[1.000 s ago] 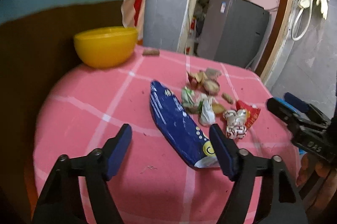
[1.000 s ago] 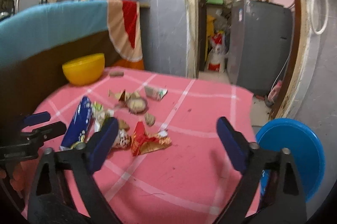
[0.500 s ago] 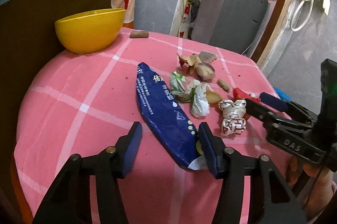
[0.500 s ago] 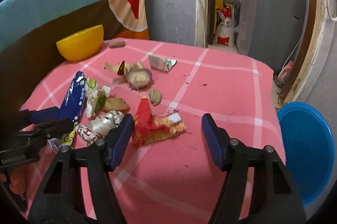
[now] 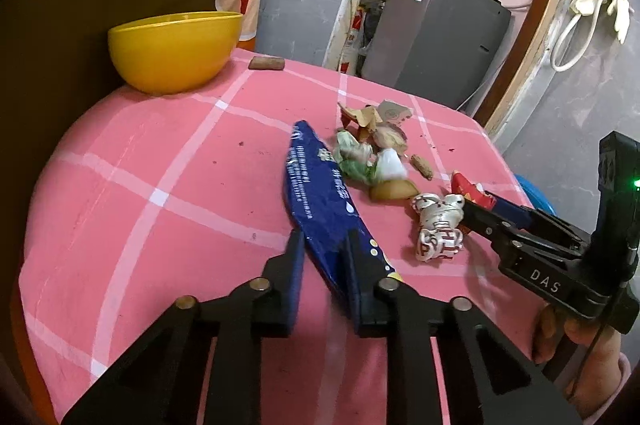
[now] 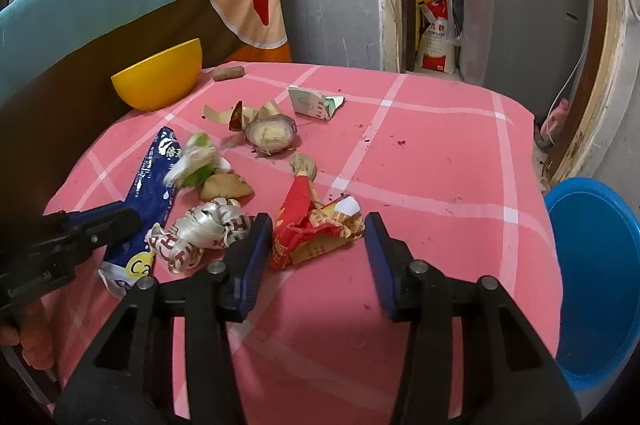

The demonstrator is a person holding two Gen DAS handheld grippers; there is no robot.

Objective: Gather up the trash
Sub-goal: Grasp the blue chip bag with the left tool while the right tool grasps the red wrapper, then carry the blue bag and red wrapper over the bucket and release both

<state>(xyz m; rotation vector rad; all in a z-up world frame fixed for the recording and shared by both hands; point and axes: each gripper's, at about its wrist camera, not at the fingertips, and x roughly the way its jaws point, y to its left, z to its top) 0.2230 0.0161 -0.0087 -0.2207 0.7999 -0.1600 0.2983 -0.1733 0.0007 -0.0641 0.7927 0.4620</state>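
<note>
On the pink counter [image 5: 160, 185], left tongs [image 5: 322, 239] pinch the blue wrapper [image 5: 316, 193] while right tongs [image 6: 318, 225] straddle, open, the red wrapper [image 6: 308, 225] — grasp step (next: close, lift, carry to a bin).

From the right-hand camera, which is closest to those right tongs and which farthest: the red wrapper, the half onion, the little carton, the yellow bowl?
1. Red wrapper: lying between the tips of the right tongs.
2. Half onion: mid-table, left of centre.
3. Little carton: farther back, near the centre.
4. Yellow bowl: far left corner of the table.

The carton and bowl are fairly close to call.
</note>
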